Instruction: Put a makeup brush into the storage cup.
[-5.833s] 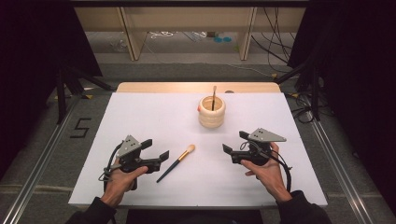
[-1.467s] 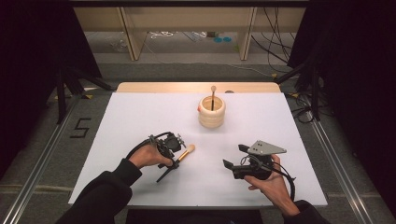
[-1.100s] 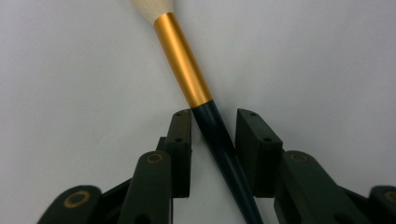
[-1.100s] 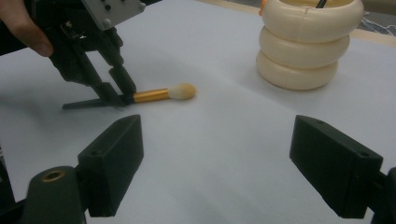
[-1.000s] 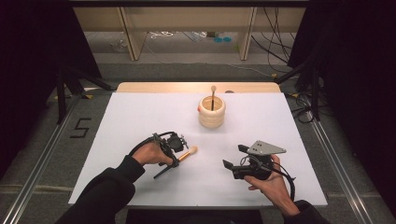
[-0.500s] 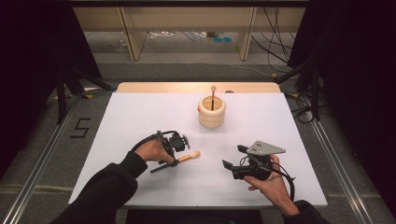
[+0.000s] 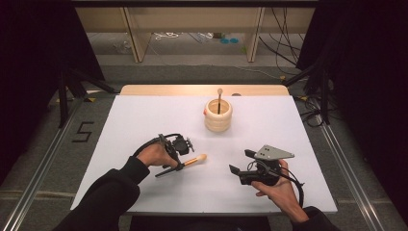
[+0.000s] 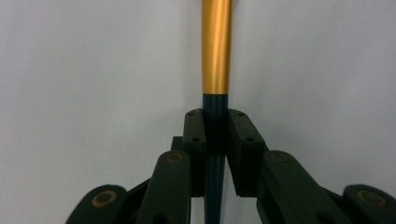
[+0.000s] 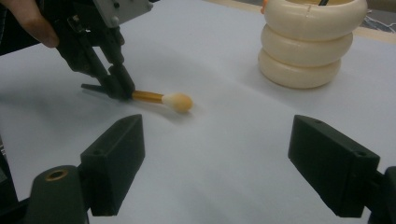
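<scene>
A makeup brush [image 7: 190, 162] with a dark handle, gold ferrule [image 8: 216, 46] and pale bristle tip [image 9: 179, 102] lies low over the white table, left of centre. My left gripper [image 7: 178, 165] is shut on the brush's dark handle [image 8: 215, 135], just behind the ferrule, and it also shows at upper left in the right gripper view [image 9: 116, 86]. My right gripper [image 7: 242, 162] is held at the front right, open, with nothing between its fingers [image 9: 114, 163]. A cream ribbed holder [image 7: 218, 115] stands at the back centre with another brush [image 7: 219, 98] upright in it.
The white table sheet [image 7: 288, 130] ends at a wooden strip along the back edge [image 7: 183, 90]. Metal rails run down both sides of the table. The cream holder [image 9: 313, 42] stands beyond my right gripper, to its right.
Since the earliest frame my left gripper has moved right to the brush and closed on its handle. Over the last second the brush tip has swung a little to the right. The right gripper stayed put.
</scene>
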